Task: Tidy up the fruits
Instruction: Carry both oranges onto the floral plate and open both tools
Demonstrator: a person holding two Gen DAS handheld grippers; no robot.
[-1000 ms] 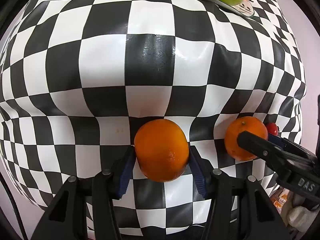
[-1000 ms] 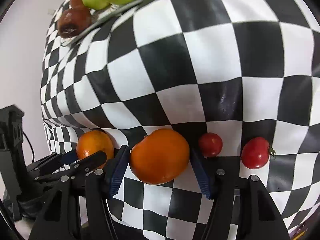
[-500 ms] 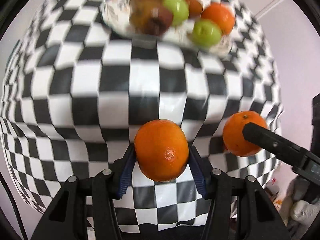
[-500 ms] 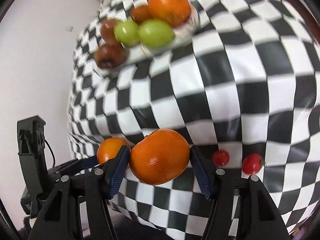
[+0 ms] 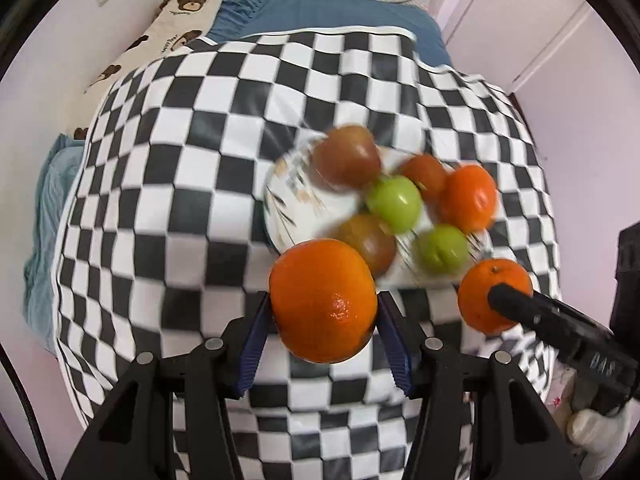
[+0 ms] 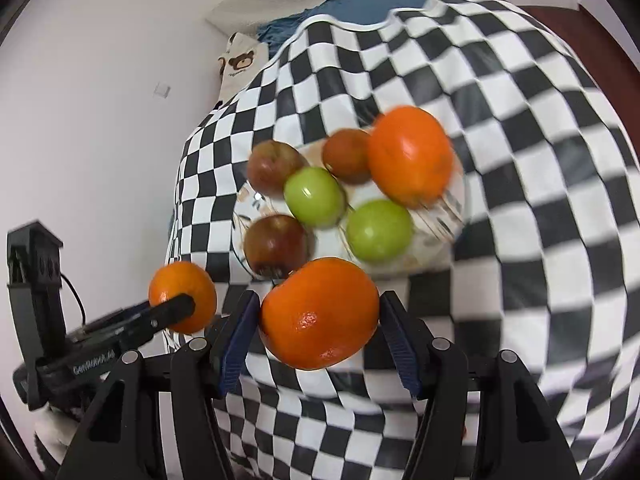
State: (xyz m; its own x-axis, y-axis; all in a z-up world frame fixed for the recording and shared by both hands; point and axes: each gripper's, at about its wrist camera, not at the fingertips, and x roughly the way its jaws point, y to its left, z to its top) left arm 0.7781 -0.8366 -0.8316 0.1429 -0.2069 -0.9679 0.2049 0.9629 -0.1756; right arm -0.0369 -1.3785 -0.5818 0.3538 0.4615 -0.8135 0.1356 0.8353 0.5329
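Left wrist view, entries by size. Checked tablecloth [image 5: 168, 208]: covers the whole table and hangs over its edges, with bedding past the far edge and a wall close on each side; I have plenty of bare cloth to the left of the plate. Plate [image 5: 288, 208]: white, patterned, mid-table, carrying two green apples, three dark reddish fruits and one orange; the only bare patch I see is its near-left part, so room for more is tight. Left gripper [image 5: 324, 334]: clamped on an orange [image 5: 323, 306], pads bearing on its two sides at the widest part, fruit held clear of the cloth just short of the plate's near rim. Right gripper [image 6: 318, 330]: likewise closed on a second orange [image 6: 320, 312], also gripped across the middle, near the plate's front edge. Handling, as I judge it: both oranges are firm, moderately heavy, round and smooth-skinned, so they could roll once released or nudge the piled fruit; I would set them low into a gap, not drop them. Each gripper's finger shows in the other's view, so the two sit near one another and could collide over the plate.
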